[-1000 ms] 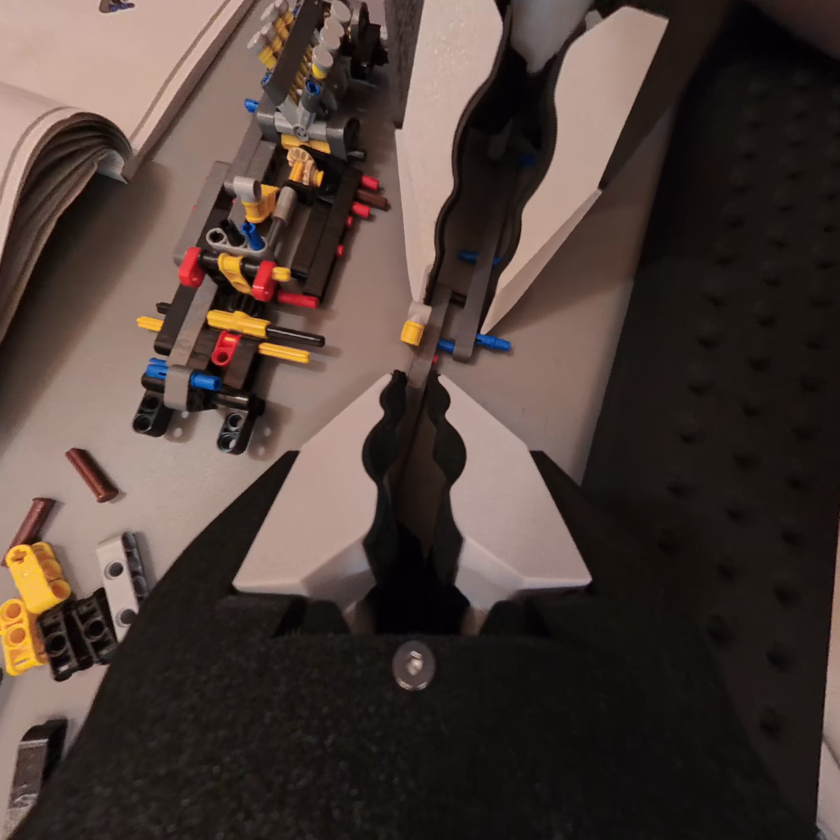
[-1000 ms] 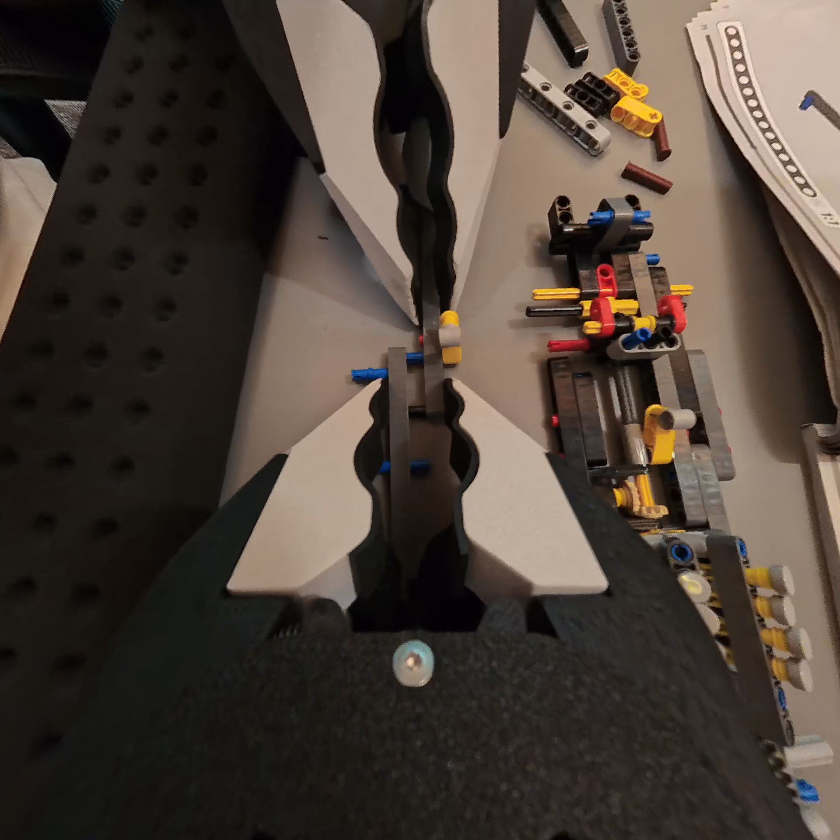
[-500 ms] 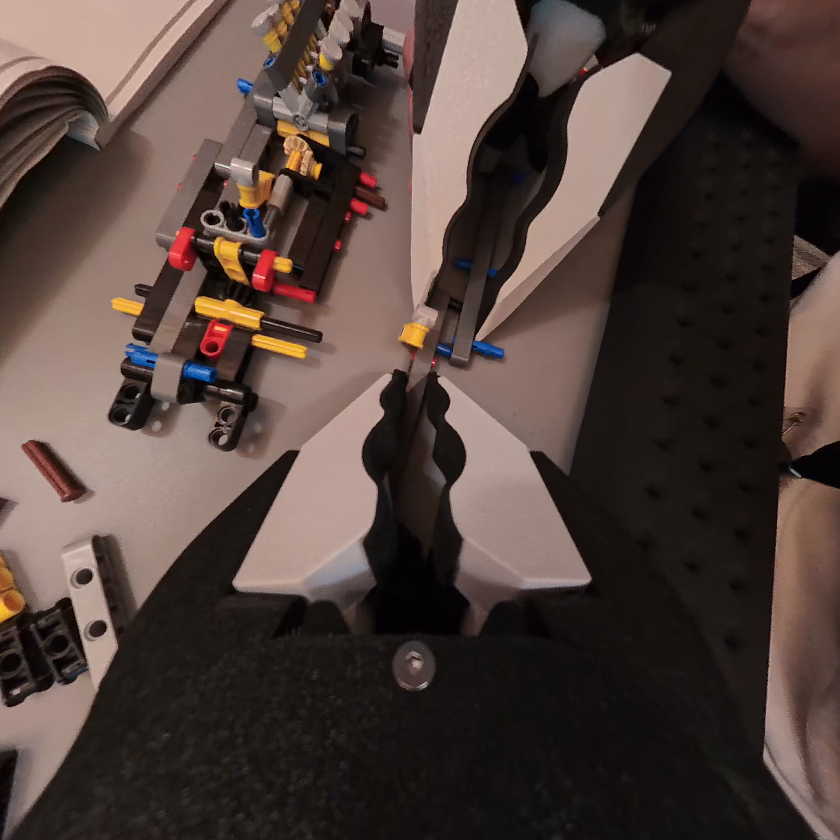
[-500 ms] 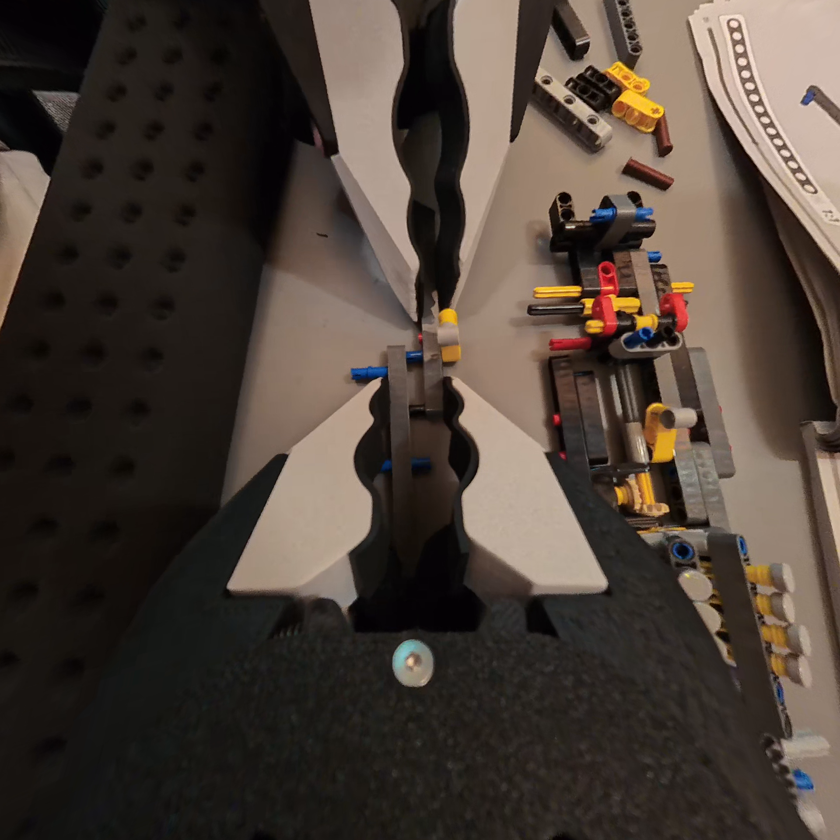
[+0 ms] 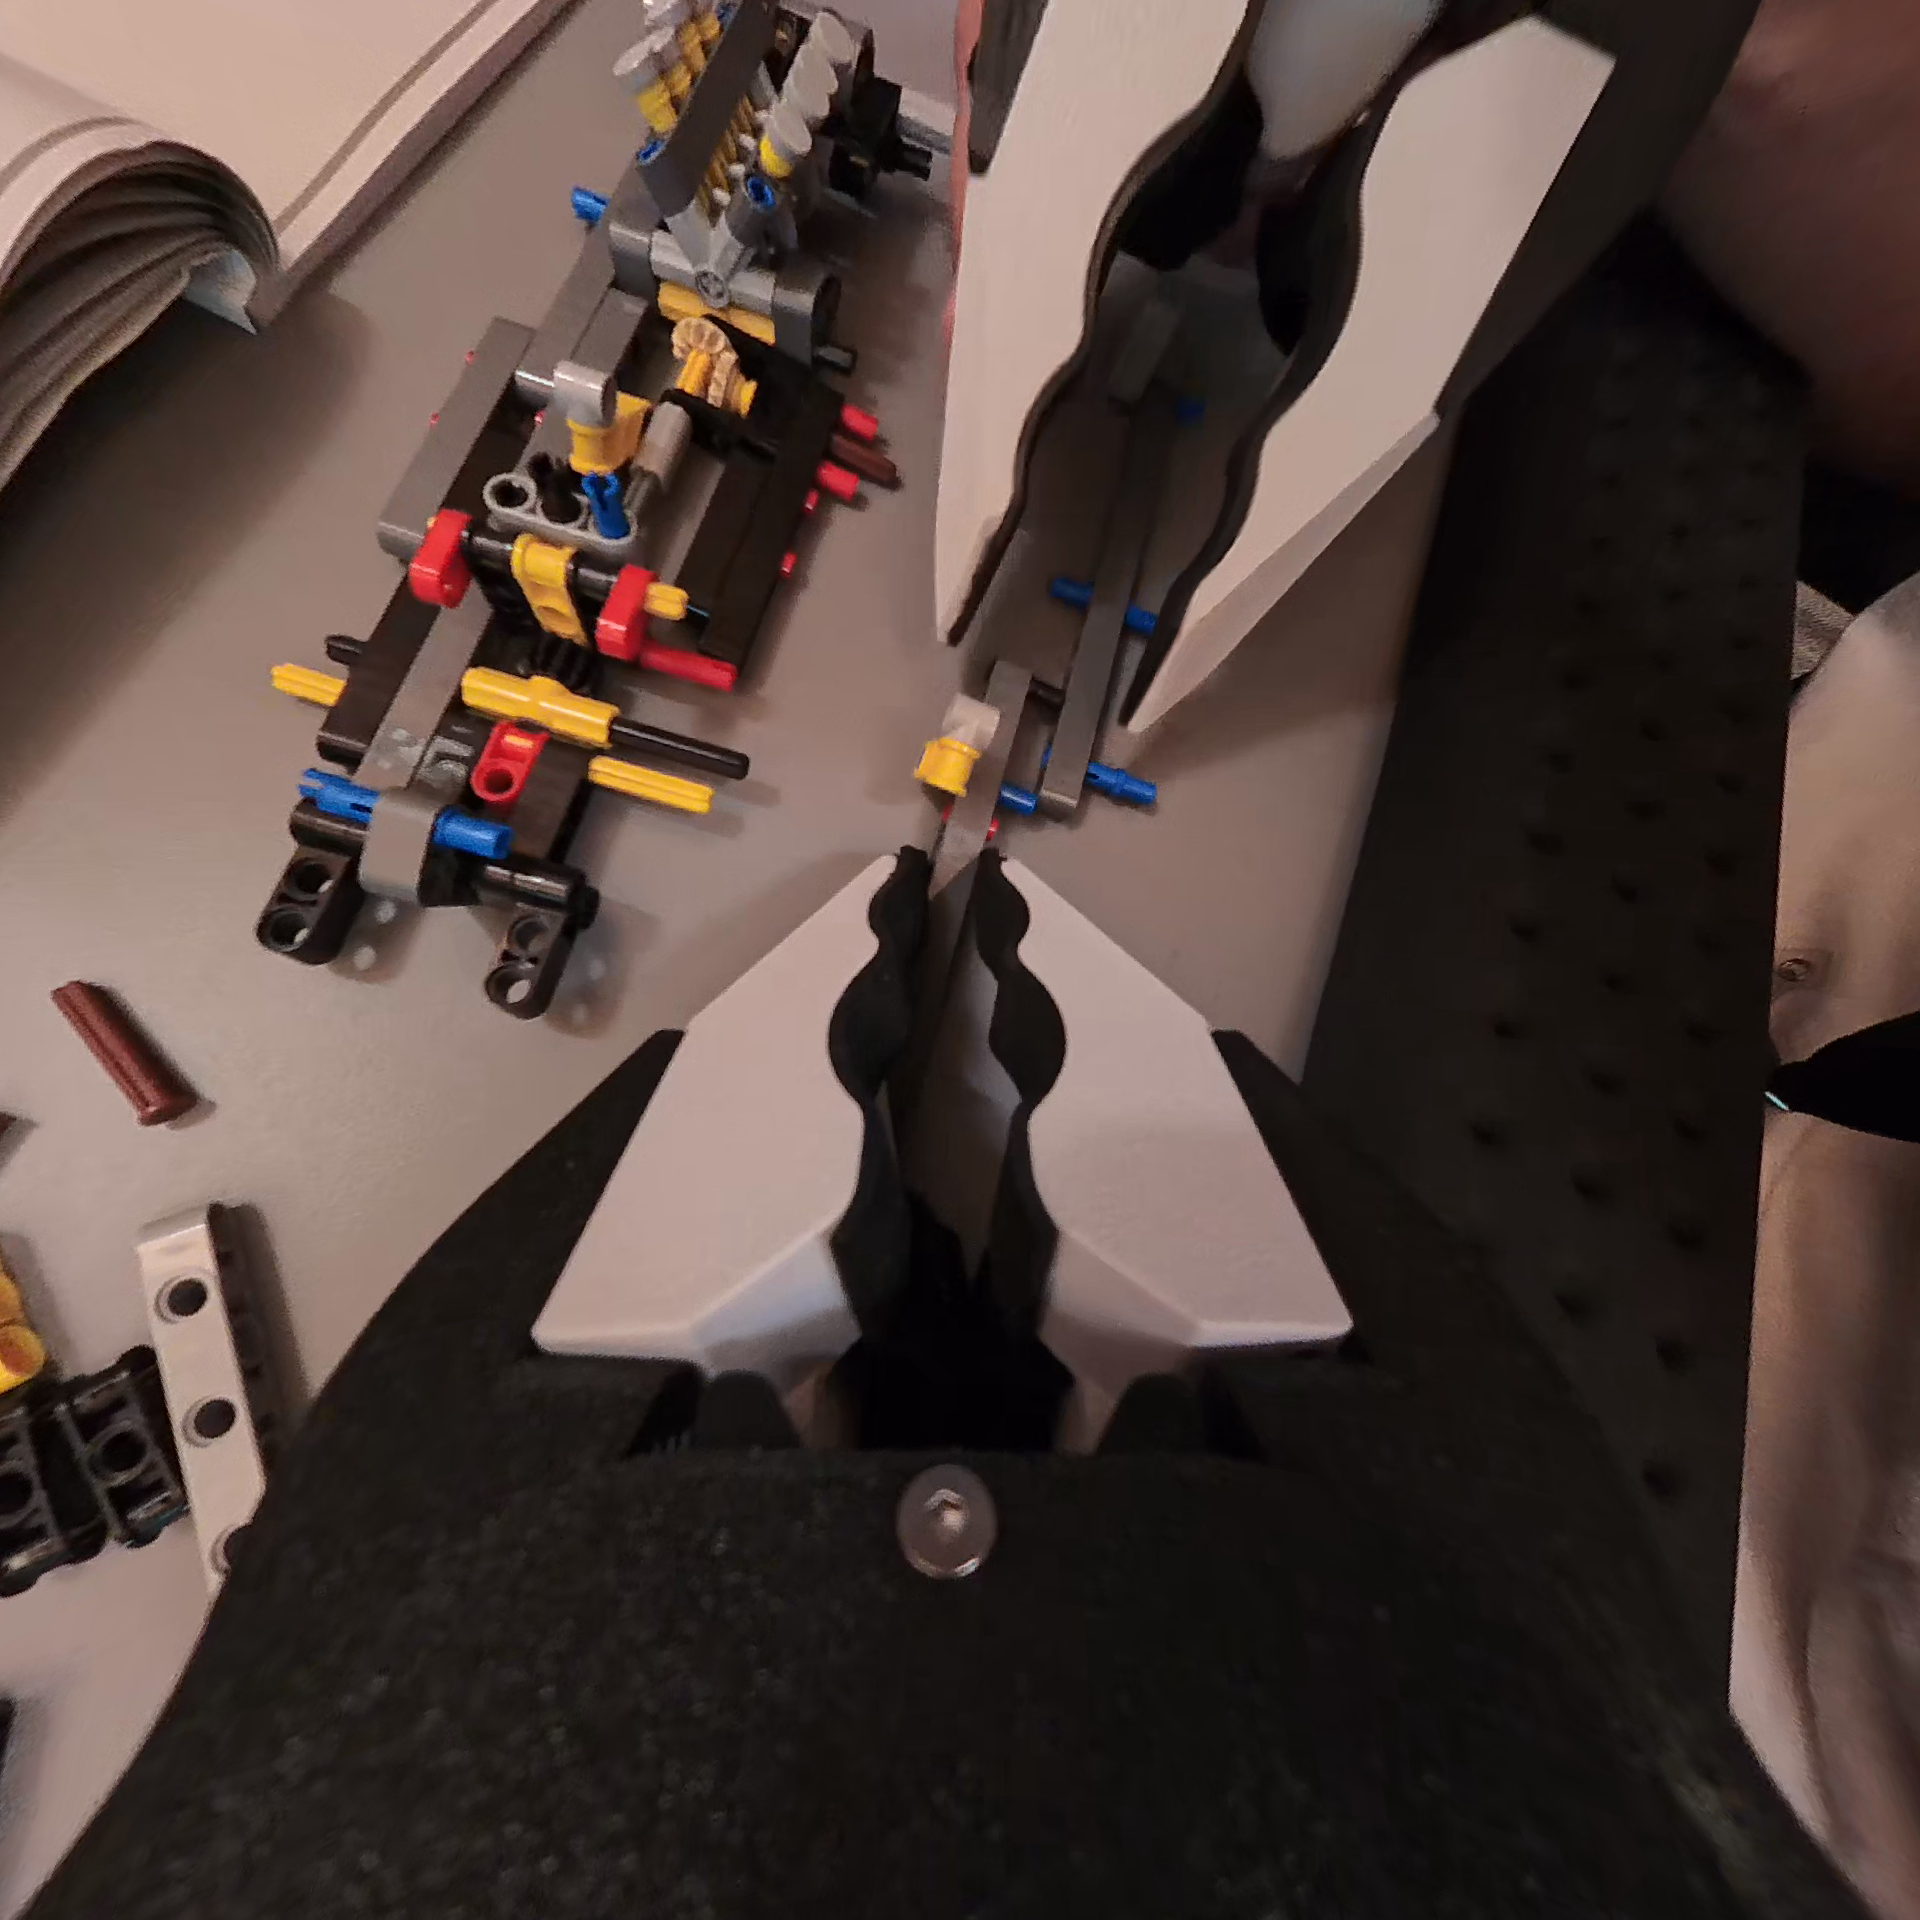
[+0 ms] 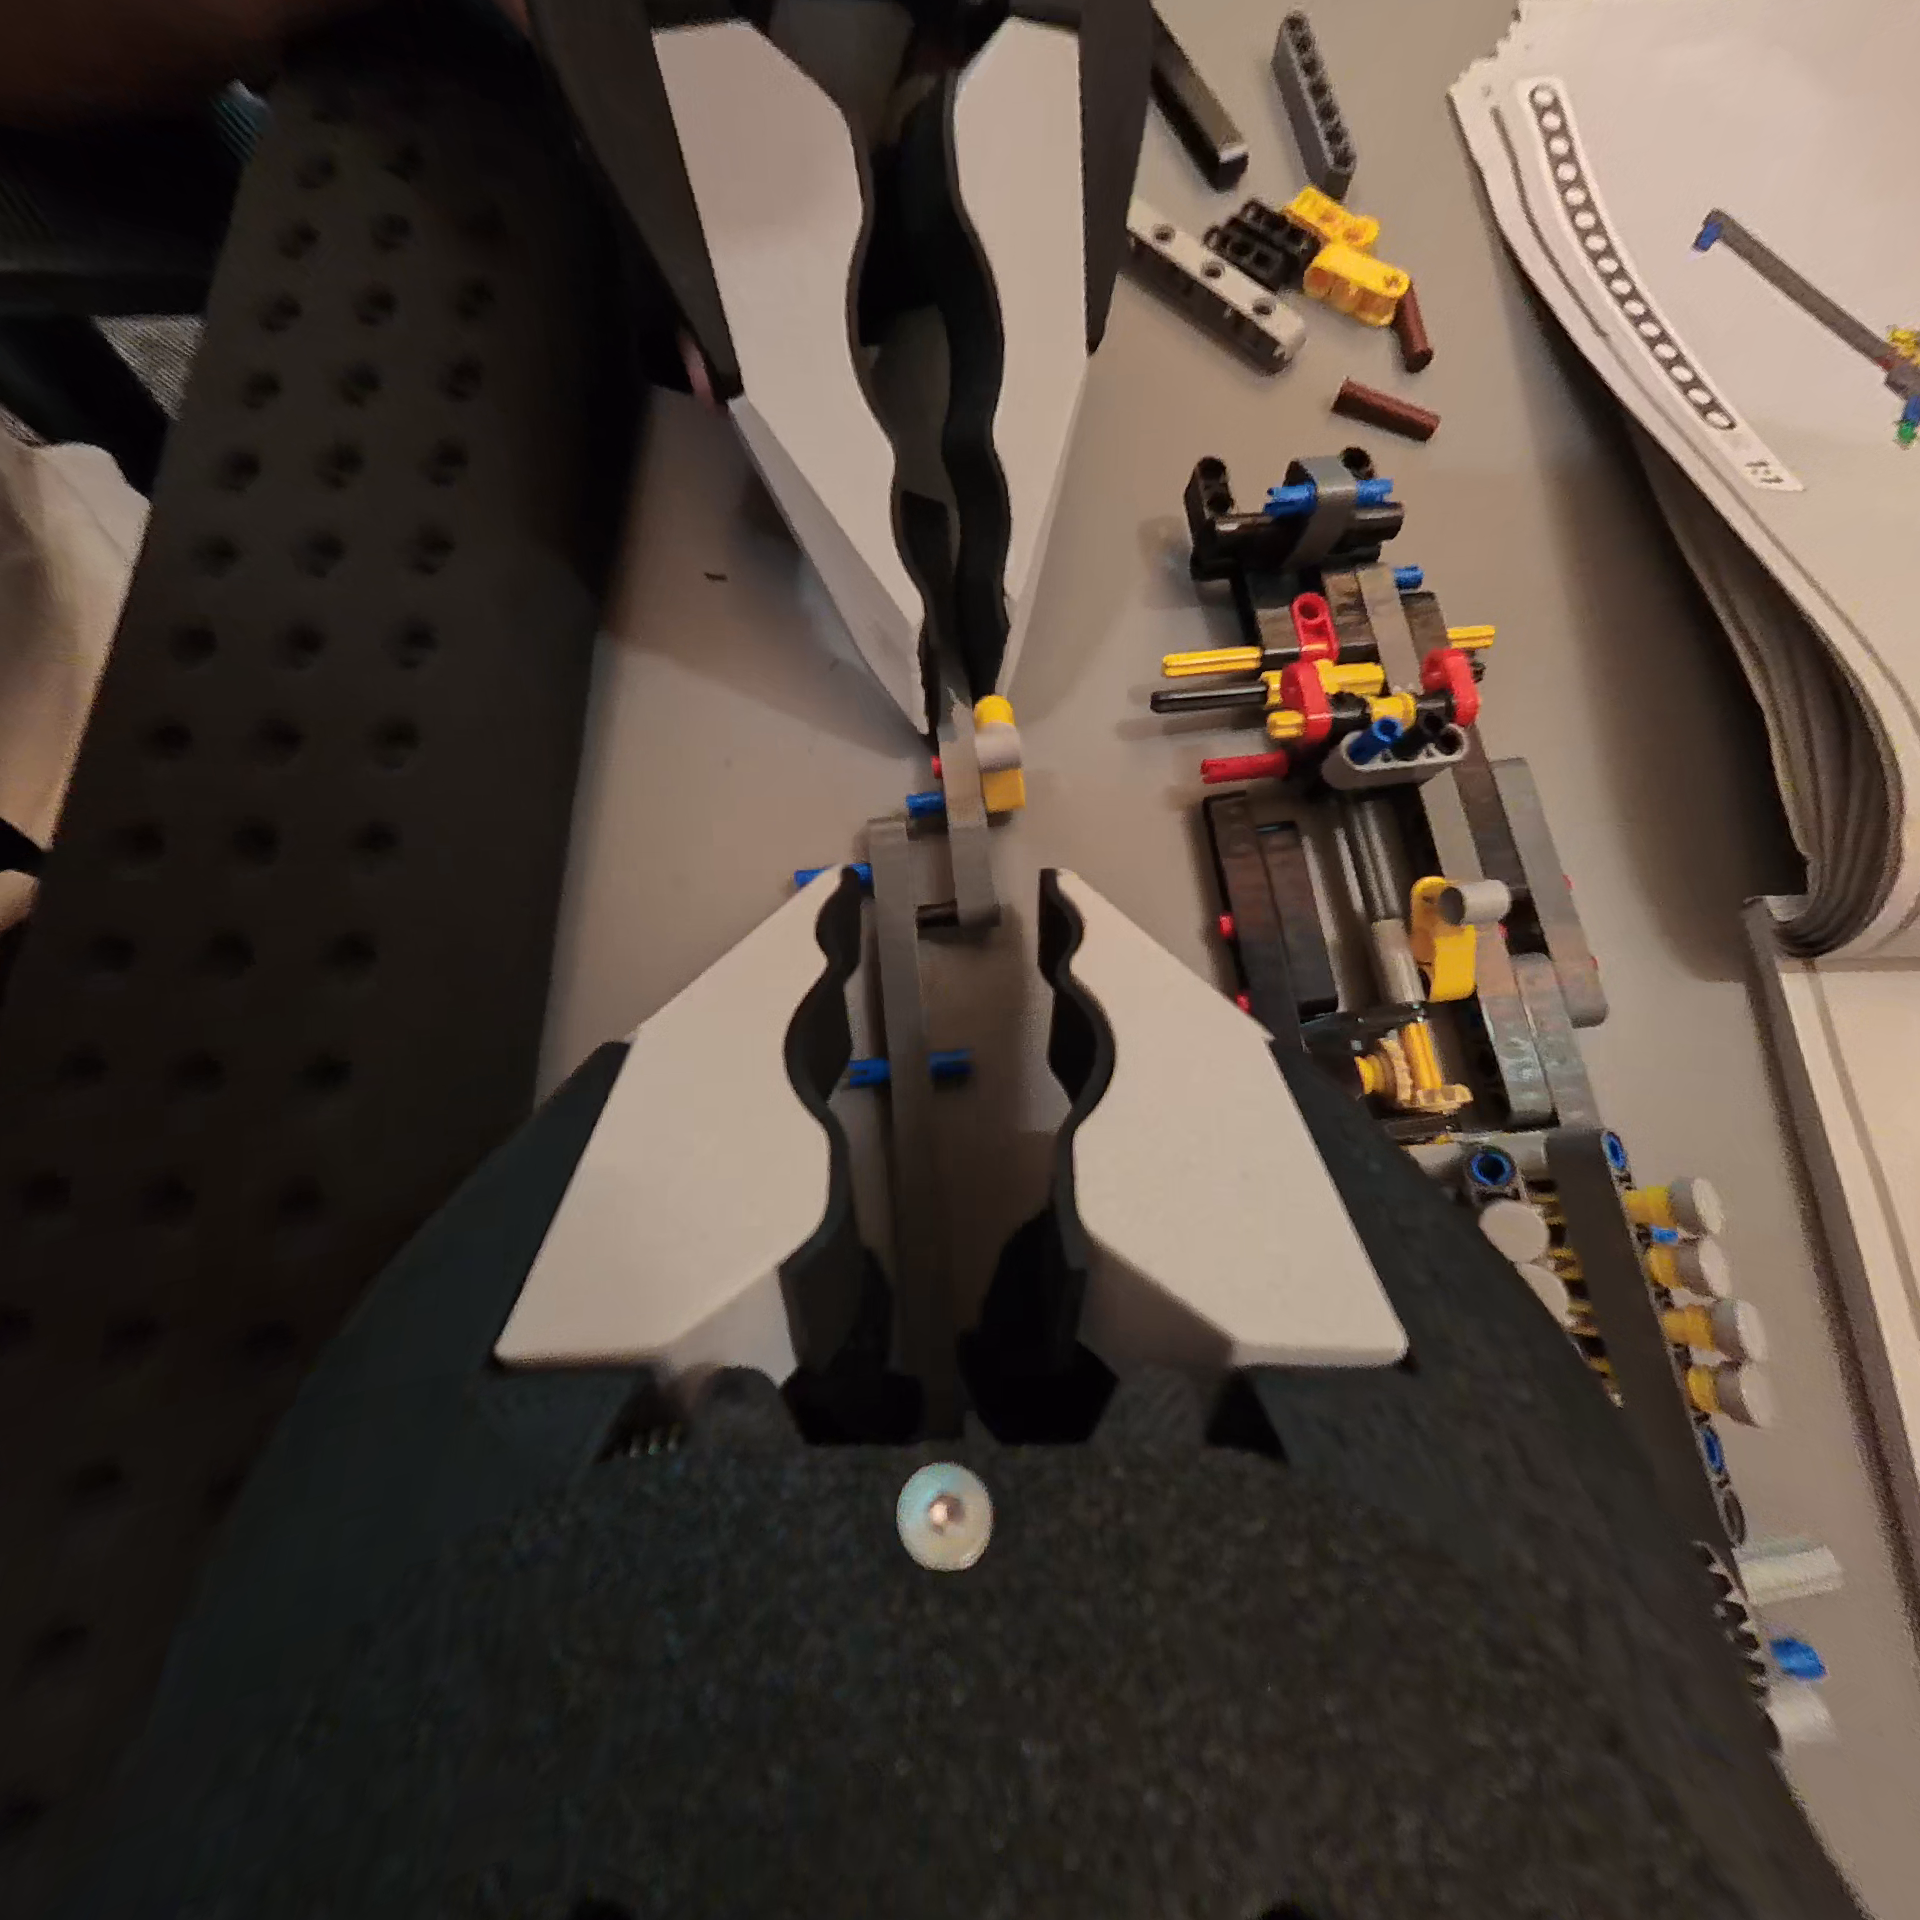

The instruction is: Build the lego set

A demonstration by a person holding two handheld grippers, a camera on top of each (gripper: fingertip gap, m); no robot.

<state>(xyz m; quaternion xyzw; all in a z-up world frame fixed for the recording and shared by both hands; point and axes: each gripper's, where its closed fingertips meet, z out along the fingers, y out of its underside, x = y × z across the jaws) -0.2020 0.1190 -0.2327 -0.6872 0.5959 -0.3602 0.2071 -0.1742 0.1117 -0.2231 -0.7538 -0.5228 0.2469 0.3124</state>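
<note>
The left gripper and right gripper met tip to tip above the grey table. The left jaws were pressed together on a short grey beam carrying a yellow bush. The right jaws stood apart, no longer clamping the long grey beam with blue pins that lay between them. The partly built lego chassis lay beside them, with loose pieces and an open instruction booklet nearby.
</note>
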